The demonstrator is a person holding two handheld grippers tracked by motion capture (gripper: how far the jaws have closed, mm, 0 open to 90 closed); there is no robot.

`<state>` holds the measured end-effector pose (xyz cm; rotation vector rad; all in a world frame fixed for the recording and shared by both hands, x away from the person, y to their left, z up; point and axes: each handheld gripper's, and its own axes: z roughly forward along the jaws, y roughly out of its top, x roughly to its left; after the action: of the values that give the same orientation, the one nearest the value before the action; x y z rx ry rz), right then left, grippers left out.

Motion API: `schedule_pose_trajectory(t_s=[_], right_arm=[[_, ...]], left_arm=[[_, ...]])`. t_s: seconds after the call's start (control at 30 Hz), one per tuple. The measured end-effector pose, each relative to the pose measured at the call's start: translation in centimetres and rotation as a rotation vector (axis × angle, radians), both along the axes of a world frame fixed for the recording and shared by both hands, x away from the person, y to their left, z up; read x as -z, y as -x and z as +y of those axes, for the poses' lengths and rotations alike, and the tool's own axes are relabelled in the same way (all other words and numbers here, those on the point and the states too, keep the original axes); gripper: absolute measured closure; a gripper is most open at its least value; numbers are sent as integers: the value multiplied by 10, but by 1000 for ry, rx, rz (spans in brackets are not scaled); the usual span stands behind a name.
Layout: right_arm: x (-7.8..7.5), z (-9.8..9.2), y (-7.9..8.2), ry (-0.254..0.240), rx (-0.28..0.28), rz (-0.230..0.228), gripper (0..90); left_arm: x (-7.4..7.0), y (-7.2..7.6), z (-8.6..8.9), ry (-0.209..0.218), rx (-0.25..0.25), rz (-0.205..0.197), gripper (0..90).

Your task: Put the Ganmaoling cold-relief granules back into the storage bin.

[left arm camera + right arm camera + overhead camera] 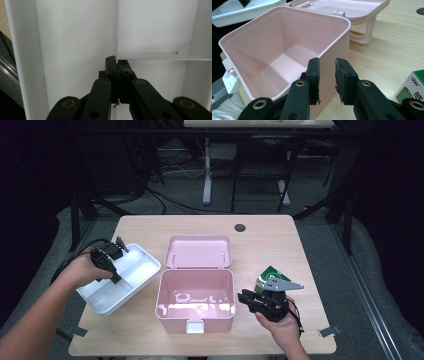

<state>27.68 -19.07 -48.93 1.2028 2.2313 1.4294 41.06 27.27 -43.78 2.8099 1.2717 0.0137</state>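
Left claw sits down inside the white tray at the left of the table, its jaws pressed together on the thin divider that splits the tray into compartments. In the left gripper view the 2 black jaws meet right where that long divider joins a cross wall, so the grip looks chosen as a handle: the divider is the 1 thin upright edge in the tray that a narrow claw can pinch. The tray lies skewed, its near-left corner seeming to overhang the table edge, with the pink box just beside its right corner.

Right claw hovers slightly open and holds nothing, its jaws pointing left at the box's right wall, close to it but apart. A green carton lies just beyond this claw, toward the far right.

The box stands open near the middle, empty, its lid thrown back flat on the far side. My reading is that the tray is meant to go into the box, with the right claw placed to steady it. Free room is good above the box and on the far table; the tray's right corner would need lifting over the box rim, and the lid blocks a far approach.
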Motion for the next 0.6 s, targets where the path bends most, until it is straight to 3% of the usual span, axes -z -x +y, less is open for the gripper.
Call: schedule_pose_trajectory(t_s=[0.13,0.17,0.2,0.37,0.6], right_arm=[[0,0,0,-2,-2,0,736],[0,0,0,-1,0,-1,737],[0,0,0,-1,0,-1,737],[0,0,0,-4,0,-2,736],[0,0,0,1,0,0,736]], left_arm=[[18,-3,-1,-18,-13,12,892],[30,-4,-1,-5,-27,19,892],[30,-4,-1,-5,-27,19,893],[61,-5,-4,10,-40,42,893],[80,-7,-3,32,-59,44,892]])
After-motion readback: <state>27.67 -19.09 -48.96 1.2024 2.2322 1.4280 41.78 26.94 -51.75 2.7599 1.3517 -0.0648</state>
